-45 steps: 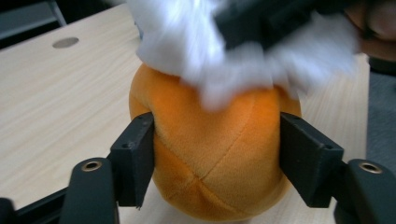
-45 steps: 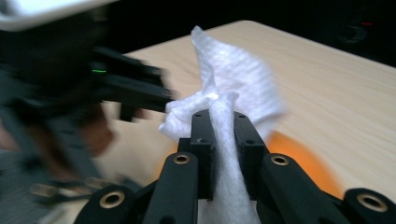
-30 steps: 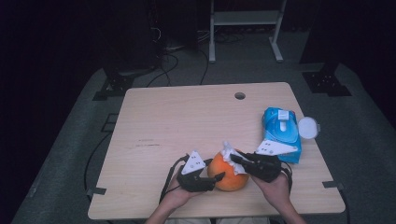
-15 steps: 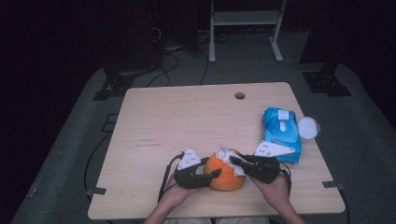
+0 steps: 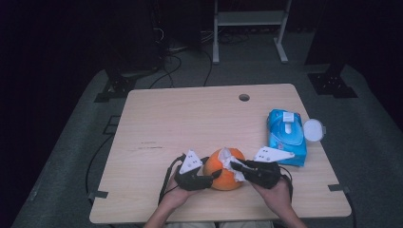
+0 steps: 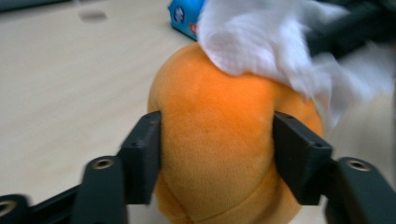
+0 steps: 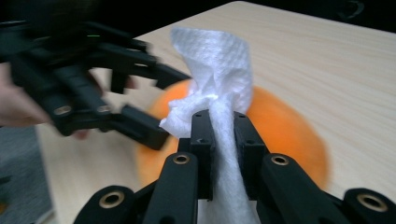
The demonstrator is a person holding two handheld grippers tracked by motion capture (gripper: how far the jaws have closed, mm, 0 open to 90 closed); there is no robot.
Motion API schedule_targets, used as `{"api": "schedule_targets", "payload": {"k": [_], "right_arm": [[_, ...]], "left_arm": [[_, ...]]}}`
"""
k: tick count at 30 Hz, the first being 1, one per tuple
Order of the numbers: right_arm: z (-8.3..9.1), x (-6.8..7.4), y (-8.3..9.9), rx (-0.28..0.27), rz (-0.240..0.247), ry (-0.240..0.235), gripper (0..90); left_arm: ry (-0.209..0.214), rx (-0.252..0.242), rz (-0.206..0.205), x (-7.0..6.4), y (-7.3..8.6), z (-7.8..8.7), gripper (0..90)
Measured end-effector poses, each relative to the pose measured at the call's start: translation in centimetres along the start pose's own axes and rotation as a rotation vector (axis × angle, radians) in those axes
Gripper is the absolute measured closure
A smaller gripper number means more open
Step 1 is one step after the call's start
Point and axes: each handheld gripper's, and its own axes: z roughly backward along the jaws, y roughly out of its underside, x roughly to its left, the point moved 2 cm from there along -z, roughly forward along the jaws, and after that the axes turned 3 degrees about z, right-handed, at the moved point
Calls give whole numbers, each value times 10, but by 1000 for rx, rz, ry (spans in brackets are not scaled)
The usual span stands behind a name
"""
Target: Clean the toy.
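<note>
Wipe [image 5: 231, 161] shifted across orange plush [image 5: 223, 170], blue pack [image 5: 286, 135] print unreadable

Blue wipes pack [image 5: 286, 136] with white lid [image 5: 313, 129] open, wooden table [image 5: 180, 123]

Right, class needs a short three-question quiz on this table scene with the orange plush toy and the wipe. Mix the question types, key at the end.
1. True or false: the left claw has its jaws pressed on either side of the orange plush toy.
2. Multiple choice: what does the right claw pinch? A) a cable B) a white wipe C) the blue wipe pack
3. Fill in: the white round lid lies at the far-right side of the ___ pack.

Key
1. True
2. B
3. blue
</note>
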Motion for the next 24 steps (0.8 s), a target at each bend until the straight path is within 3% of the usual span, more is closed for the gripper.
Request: {"api": "schedule_targets", "payload": {"k": [2,3,4,6,7,8,9,12,14,15,16,20,24], "right_arm": [[2,-7,1,-1,-10,23,803],[7,-23,6,-2,-62,62,803],[8,-28,8,4,-94,62,803],[7,-29,10,7,-101,59,803],[3,-24,9,23,-67,52,803],[1,-20,9,27,-51,47,803],[1,-20,9,27,-51,47,803],[-3,-9,8,38,-15,2,803],[-4,1,6,34,1,-51,802],[-7,11,3,35,42,-59,800],[-7,11,3,35,42,-59,800],[-7,15,-5,-4,52,-35,788],[-8,12,-2,-10,34,-36,756]], "left_arm": [[-3,-2,-17,-1,-1,1,411],[-22,-21,-43,0,-1,2,412],[-25,-27,-53,2,-2,3,410],[-19,-31,-46,3,-2,4,403],[20,-25,8,6,-2,4,342],[29,-27,43,9,-2,4,286],[29,-27,43,9,-2,4,248],[87,-27,183,18,-3,4,180],[83,-20,210,19,-1,2,208],[63,-25,129,12,2,1,320],[63,-25,129,12,2,1,356],[29,-10,-58,-9,-1,3,404],[29,-10,-67,-10,0,3,410]]}}
